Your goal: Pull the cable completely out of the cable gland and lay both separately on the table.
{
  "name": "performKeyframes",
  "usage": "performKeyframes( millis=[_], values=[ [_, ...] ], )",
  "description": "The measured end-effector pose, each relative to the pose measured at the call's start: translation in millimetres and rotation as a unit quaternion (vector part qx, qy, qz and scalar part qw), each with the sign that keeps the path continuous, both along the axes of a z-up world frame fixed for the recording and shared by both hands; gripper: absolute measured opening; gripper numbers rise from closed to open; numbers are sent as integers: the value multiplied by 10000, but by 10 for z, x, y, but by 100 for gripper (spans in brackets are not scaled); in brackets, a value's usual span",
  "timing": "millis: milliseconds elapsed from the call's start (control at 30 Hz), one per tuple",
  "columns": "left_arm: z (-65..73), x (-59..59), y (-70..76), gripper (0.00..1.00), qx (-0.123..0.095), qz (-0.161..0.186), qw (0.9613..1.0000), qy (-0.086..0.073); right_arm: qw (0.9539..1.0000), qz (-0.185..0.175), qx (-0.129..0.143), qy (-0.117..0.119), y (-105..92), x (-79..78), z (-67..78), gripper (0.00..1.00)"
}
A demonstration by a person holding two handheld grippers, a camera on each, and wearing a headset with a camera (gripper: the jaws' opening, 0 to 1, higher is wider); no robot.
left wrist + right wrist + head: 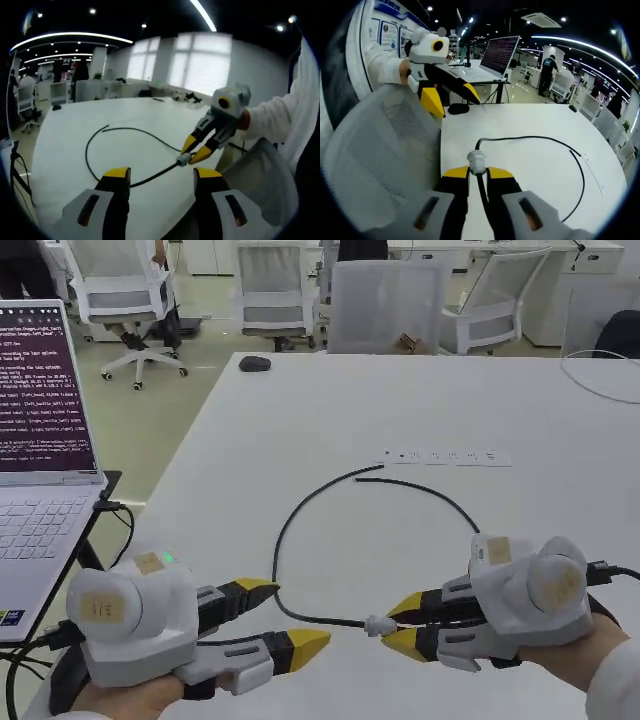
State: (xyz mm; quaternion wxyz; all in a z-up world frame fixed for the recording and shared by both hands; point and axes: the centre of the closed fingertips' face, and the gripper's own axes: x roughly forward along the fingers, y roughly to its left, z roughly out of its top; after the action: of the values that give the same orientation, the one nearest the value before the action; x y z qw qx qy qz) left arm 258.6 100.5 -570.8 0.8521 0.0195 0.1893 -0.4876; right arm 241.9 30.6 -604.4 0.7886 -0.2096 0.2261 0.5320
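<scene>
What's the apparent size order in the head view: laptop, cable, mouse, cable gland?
1. laptop, largest even though the frame edge cuts it off.
2. cable, by the span of its loop.
3. mouse and cable gland: they look about alike. The mouse lies far off, so no ranking.

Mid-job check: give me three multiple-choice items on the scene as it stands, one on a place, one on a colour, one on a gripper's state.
1. Where is the cable gland?
A. just ahead of the right gripper
B. on the laptop
C. beside the mouse

2. What colour is the cable?
A. white
B. black
C. red

3. How is the left gripper?
A. shut on the cable
B. shut on nothing
C. open, holding nothing

Answers:
1 A: the gland sits on the cable right at the tips of the right gripper, which is shut on the cable.
2 B: it shows black against the white table.
3 C: its fingers stand apart, with nothing gripped between them.
</scene>
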Motion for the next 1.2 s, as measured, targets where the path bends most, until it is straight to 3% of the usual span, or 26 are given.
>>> performKeyframes(
  millis=[267,433,533,633,700,800,867,900,933,1200],
  values=[
    [258,-56,-244,37,-315,-657,9972,-175,9987,212,180,-438,15,-111,339,11],
    [379,-148,-414,36,-456,-1278,9904,-262,9972,372,265,-595,53,-210,524,11],
    [405,-212,-488,33,-629,-1583,9853,-113,9961,401,354,-701,68,-247,643,11],
    [429,-225,-504,31,-651,-1631,9843,-168,9949,422,426,-810,70,-265,733,11],
    [484,-242,-519,32,-784,-1704,9820,-224,9940,430,516,-865,69,-277,797,11],
    [584,-306,-545,28,-1014,-1895,9765,-188,9927,491,599,-930,78,-307,862,11],
    [665,-363,-567,25,-1188,-2073,9708,-208,9912,609,578,-1021,83,-331,893,11],
    [731,-414,-590,22,-1338,-2204,9660,-201,9900,683,580,-1090,87,-341,917,11],
    [751,-434,-594,19,-1388,-2259,9641,-145,9899,687,589,-1096,81,-345,928,11],
    [815,-465,-630,16,-1468,-2491,9571,-162,9841,932,648,-1369,93,-382,1074,11]
  ],
)
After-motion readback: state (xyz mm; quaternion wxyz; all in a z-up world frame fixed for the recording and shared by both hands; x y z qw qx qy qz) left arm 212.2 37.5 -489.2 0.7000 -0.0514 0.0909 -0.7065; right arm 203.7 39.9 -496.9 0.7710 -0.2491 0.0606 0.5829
